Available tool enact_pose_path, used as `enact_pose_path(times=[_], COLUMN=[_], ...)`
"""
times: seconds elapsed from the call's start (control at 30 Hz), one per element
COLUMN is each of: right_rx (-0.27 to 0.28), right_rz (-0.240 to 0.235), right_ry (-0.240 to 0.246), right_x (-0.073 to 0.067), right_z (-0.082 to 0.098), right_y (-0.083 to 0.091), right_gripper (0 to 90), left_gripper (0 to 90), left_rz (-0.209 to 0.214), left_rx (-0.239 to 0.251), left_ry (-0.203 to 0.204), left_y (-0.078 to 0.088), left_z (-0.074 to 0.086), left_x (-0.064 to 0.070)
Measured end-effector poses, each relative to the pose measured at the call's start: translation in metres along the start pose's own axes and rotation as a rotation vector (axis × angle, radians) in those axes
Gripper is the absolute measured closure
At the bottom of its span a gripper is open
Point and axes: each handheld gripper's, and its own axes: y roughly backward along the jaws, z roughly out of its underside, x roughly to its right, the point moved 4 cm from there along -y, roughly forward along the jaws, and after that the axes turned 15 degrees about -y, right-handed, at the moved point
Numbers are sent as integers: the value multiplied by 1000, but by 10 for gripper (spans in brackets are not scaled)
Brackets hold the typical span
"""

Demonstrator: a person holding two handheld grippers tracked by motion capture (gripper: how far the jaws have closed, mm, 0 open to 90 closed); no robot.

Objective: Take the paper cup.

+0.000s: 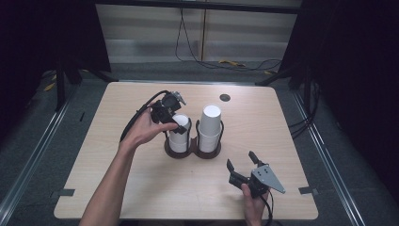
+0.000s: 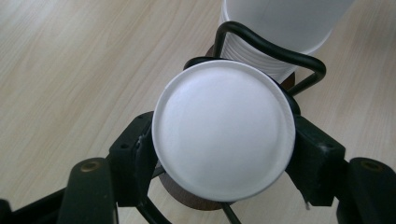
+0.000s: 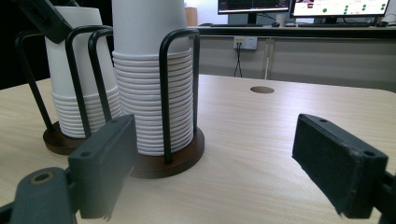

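A dark wooden double holder (image 1: 193, 151) with black wire hoops stands mid-table and carries two stacks of upturned white paper cups. My left gripper (image 1: 178, 123) reaches down over the left stack (image 1: 179, 136). In the left gripper view its pads (image 2: 140, 149) press on both sides of the top cup (image 2: 223, 130), whose round bottom faces the camera. The taller right stack (image 1: 210, 123) stands beside it. My right gripper (image 1: 241, 158) rests near the table's front right, open and holding nothing. In the right gripper view (image 3: 215, 154) it looks level at the right stack (image 3: 149, 70) and the left stack (image 3: 79, 70).
A round cable hole (image 1: 225, 97) lies in the table behind the holder. Bare wood surrounds the holder on all sides. Cables lie on the floor beyond the far edge. Dark curtains flank the table.
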Motion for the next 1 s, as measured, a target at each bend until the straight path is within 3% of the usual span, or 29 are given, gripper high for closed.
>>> enact_pose_path(times=[0.2,0.23,0.4,0.47,0.63,0.7,1.0], right_rx=[0,0,2,3,3,5,4], right_rz=[0,0,-1,-1,0,1,2], right_ry=[0,0,1,0,0,-1,-1], right_x=[0,0,0,0,0,0,0], right_z=[0,0,0,0,0,0,0], right_y=[0,0,0,0,0,0,0], right_gripper=[138,138,138,138,138,138,138], left_gripper=[333,335,337,337,338,340,343], left_rz=[-7,-6,-12,-11,-17,-22,-29], left_rx=[16,13,24,24,42,39,64], left_ry=[11,-7,14,-9,18,-4,-4], left_y=[4,5,6,8,9,12,17], left_z=[1,2,3,4,3,3,2], left_x=[0,-1,-1,-3,-1,-1,-1])
